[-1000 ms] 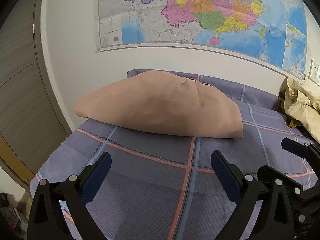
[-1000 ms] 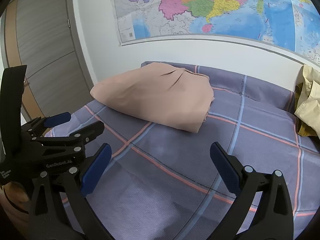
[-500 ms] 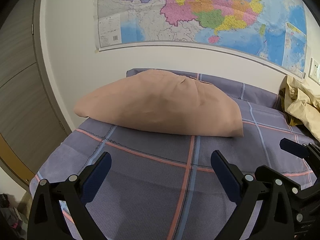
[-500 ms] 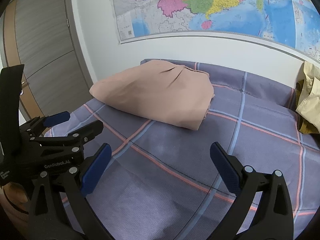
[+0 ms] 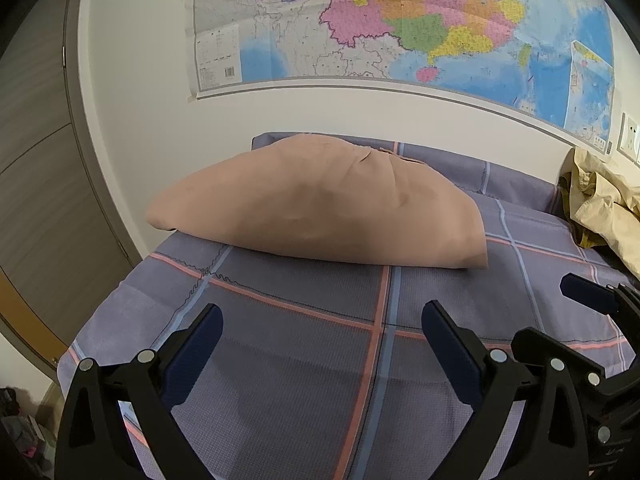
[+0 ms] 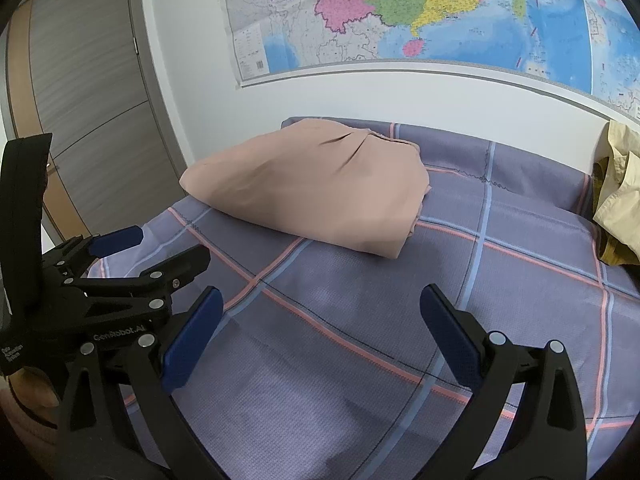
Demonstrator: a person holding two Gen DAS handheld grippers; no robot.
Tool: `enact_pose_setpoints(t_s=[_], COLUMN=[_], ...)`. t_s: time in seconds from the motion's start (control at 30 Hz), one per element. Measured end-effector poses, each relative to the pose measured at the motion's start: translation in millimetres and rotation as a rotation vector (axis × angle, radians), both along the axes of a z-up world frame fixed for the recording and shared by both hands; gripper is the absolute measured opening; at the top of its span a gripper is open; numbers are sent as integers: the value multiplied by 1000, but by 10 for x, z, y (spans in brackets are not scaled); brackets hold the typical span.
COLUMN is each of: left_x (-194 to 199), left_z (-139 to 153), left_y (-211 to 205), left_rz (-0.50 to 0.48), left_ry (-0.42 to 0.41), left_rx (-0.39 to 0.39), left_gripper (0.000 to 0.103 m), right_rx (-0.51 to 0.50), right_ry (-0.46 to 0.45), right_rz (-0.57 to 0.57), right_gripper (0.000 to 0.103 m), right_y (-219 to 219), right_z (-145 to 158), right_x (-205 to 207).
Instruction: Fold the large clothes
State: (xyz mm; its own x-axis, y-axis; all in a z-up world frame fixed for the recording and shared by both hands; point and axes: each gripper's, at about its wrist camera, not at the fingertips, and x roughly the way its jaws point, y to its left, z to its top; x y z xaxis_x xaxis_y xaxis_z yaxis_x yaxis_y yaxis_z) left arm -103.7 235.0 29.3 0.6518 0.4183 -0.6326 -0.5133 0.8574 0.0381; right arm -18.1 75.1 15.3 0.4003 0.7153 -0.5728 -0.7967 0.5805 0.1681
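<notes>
Pink garment (image 5: pixel 320 208) folded into a compact bundle in the upper middle of both views, resting on the bed (image 5: pixel 304 360) near the wall under the map (image 5: pixel 400 20), looking like a finished fold. Left gripper (image 5: pixel 322 344) and right gripper (image 6: pixel 320 328) low in frame over bare sheet, fingers spread wide on both, nothing pinched, well apart from the bundle. Crumpled yellow clothes (image 5: pixel 604 208) heaped at the right edge of both views, unfolded — probably the work left, though how many pieces is impossible to tell.
</notes>
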Motion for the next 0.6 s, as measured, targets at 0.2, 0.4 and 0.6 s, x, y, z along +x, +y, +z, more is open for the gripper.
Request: enact_pose_setpoints(t_s=[0.2, 0.4, 0.6], left_x=[1, 1, -8], left_z=[-5, -9, -12], left_y=[11, 14, 25], left_rz=[-1, 0, 3], left_ry=[1, 5, 11], left_rx=[0, -2, -4], left_gripper=[96, 96, 96], right_rx=[1, -2, -3], right_ry=[1, 2, 5], right_rz=[-1, -4, -6], right_gripper=[97, 97, 97], right_y=[0, 1, 11], right_z=[0, -7, -16], right_x=[-6, -8, -25])
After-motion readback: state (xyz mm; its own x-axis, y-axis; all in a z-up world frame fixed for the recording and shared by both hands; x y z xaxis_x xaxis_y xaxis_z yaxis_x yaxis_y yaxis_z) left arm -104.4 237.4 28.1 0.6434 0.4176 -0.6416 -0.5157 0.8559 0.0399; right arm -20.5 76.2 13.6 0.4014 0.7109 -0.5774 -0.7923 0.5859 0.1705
